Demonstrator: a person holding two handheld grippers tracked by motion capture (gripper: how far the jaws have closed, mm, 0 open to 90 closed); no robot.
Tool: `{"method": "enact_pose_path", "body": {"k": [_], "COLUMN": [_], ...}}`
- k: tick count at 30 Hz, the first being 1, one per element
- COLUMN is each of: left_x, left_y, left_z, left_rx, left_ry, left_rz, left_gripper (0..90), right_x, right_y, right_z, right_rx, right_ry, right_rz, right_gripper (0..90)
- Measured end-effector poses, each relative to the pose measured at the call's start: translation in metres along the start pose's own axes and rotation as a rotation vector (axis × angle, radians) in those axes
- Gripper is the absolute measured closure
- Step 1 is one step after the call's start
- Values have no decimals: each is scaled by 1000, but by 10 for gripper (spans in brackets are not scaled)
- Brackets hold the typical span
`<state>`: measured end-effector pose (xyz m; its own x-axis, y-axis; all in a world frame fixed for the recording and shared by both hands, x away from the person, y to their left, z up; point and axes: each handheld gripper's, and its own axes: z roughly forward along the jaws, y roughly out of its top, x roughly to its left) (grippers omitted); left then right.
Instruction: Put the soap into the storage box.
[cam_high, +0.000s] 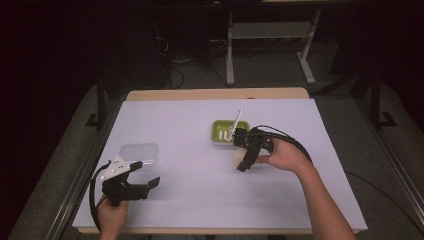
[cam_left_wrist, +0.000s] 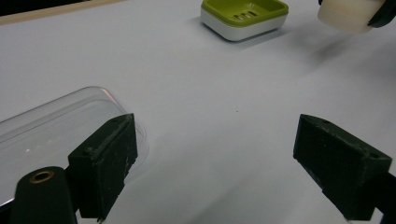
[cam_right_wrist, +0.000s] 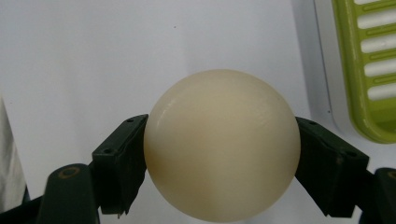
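Observation:
A cream, rounded bar of soap (cam_right_wrist: 222, 144) is clamped between the jaws of my right gripper (cam_right_wrist: 220, 140), held just above the white table. In the high view this gripper (cam_high: 242, 159) and the soap (cam_high: 238, 157) hang just in front of a green soap dish with a white base (cam_high: 218, 131). The dish (cam_right_wrist: 362, 70) lies at the right edge of the right gripper view. My left gripper (cam_high: 149, 173) stands open at the front left, nothing between its fingers. Beside its left jaw lies a clear plastic lid (cam_left_wrist: 51, 126).
A white sheet (cam_high: 200, 190) covers the table, with a wooden edge (cam_high: 215, 94) at the back. The clear lid (cam_high: 140, 152) rests near the left side. From the left gripper view, the green dish (cam_left_wrist: 243, 16) and the held soap (cam_left_wrist: 348, 16) are far ahead.

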<state>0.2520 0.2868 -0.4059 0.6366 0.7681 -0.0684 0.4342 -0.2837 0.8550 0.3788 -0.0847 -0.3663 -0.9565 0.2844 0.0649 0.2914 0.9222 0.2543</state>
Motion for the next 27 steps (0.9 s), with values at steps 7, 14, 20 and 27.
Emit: {"method": "enact_pose_path", "body": {"k": [7, 14, 20, 27], "left_x": [1, 1, 1, 2], "left_y": [0, 0, -1, -1], "left_z": [0, 0, 0, 0], "left_rx": [2, 1, 1, 3], "left_ry": [-1, -1, -3, -2], "left_rz": [4, -4, -1, 0], "left_gripper": [131, 130, 130, 130], "right_x": [-9, -18, -28, -40], "right_y": [8, 14, 19, 32], "right_z": [-4, -3, -4, -6], "right_rx": [-10, -7, -28, -16], "right_ry": [-6, -10, -8, -4], "right_rz": [11, 21, 36, 41], "right_gripper": [223, 223, 223, 223]}}
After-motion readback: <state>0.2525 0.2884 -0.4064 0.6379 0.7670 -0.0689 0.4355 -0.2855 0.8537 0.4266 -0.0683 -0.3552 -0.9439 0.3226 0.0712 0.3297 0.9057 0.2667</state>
